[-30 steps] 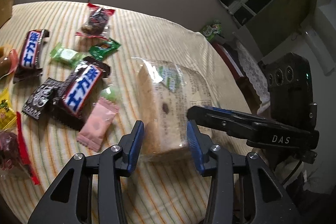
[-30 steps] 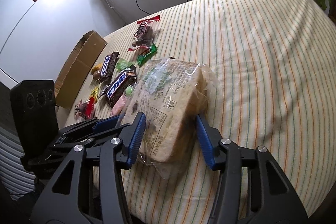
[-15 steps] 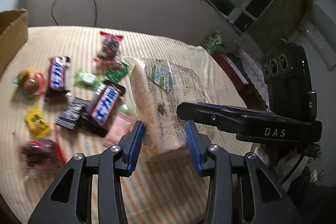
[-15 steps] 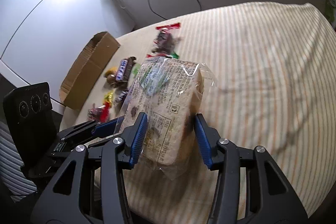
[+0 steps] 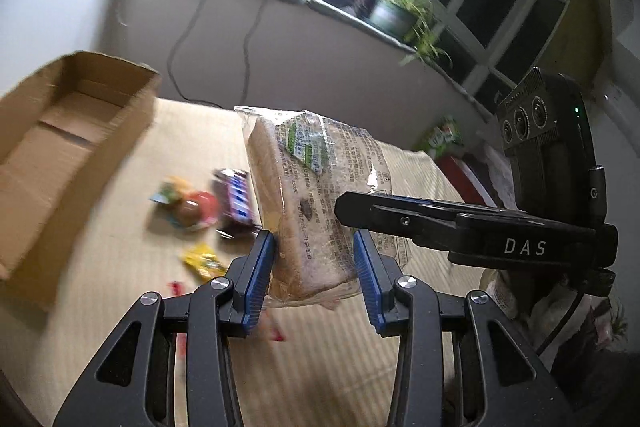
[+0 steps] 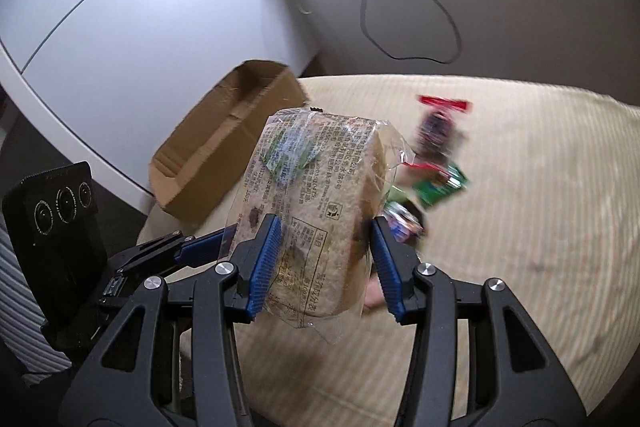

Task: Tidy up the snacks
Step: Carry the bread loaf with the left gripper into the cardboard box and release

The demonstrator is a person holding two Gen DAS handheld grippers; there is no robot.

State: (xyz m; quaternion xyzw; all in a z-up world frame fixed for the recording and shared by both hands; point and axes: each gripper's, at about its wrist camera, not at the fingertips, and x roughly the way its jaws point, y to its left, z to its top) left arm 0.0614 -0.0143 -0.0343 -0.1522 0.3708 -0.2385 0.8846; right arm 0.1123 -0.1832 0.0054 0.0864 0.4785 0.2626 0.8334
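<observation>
The wrapped bread (image 5: pixel 316 203) sits at the centre of both views, held up off the striped cloth (image 5: pixel 328 379) with its long axis running away from you, up the frame, its near end caught in both tongs at once. Your left gripper (image 5: pixel 314 277) pinches that end between its blue pads (image 5: pixel 258 277); your right gripper (image 6: pixel 322 261) does the same in its own view, and its black arm crosses in from the right of the left-hand frame to meet the wrapper. Neither hand is nearer: both are on the loaf. The relation to watch is the cardboard box (image 5: pixel 60 163), which lies open at the upper left of the left view and just behind and left of the loaf in the right view (image 6: pixel 224 143), so the carry likely runs leftward and away from you. The clear wrapper carries a green-and-white label (image 5: pixel 306 145) and lines of small print, too fine and too warped to read. "DAS" stands in white on the right gripper's body (image 5: pixel 524 247). Loose sweets (image 5: pixel 192 211) lie blurred on the cloth beyond the loaf, a red-ended packet (image 6: pixel 438 123) and a green one (image 6: pixel 440 185) among them; their brand lettering cannot be made out.
</observation>
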